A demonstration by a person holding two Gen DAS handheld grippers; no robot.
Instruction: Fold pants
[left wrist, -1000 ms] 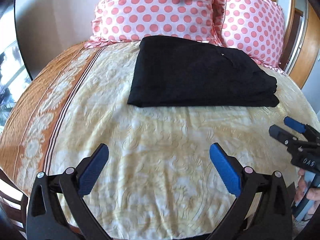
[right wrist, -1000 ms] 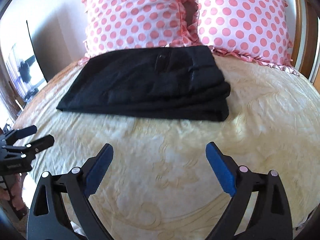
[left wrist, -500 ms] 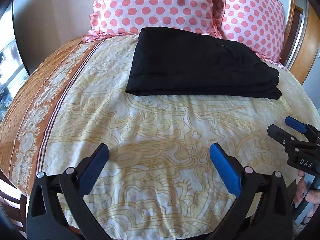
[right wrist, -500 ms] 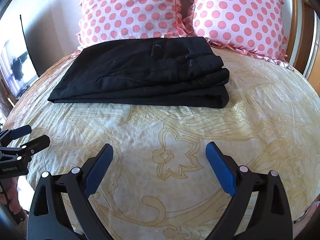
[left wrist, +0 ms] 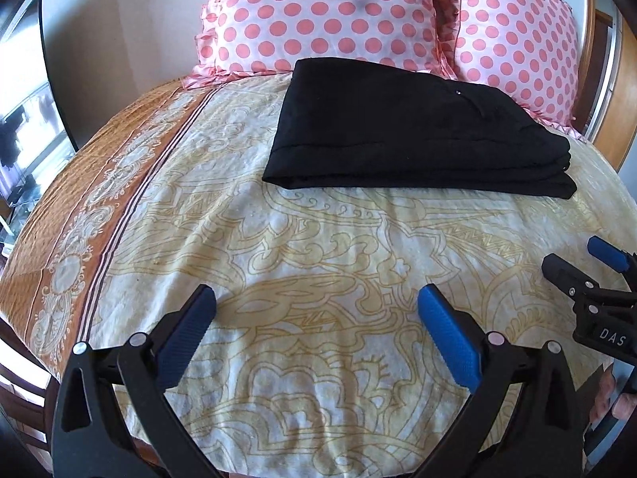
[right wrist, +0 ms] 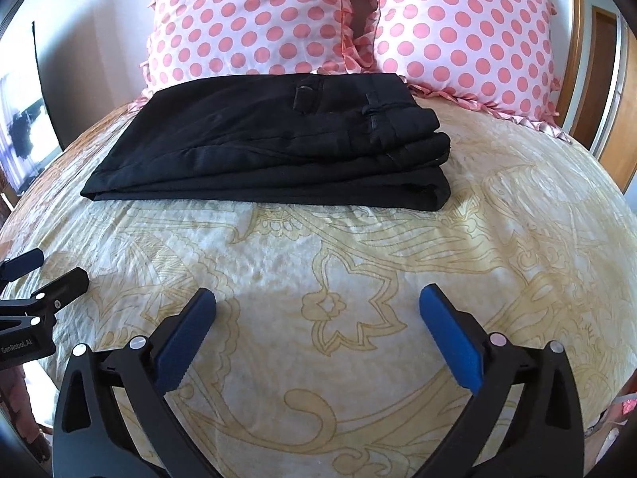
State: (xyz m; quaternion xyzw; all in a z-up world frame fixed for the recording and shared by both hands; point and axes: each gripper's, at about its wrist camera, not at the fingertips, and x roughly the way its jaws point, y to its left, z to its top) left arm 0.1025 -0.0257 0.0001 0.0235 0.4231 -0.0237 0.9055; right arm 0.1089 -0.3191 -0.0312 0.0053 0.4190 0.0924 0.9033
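Pants of black woven cloth (right wrist: 274, 143) lie as one flat folded stack on the bed's cream patterned cover (right wrist: 358, 279), well ahead of both sets of fingers and touching the pillows beyond. Folding looks finished; at most a tidy-up remains. The left gripper (left wrist: 314, 334) is spread wide and empty; the right gripper (right wrist: 316, 334) is opening, nothing between its fingers. Count: one pair of pants, two pink polka-dot pillows (right wrist: 247, 20), two grippers.
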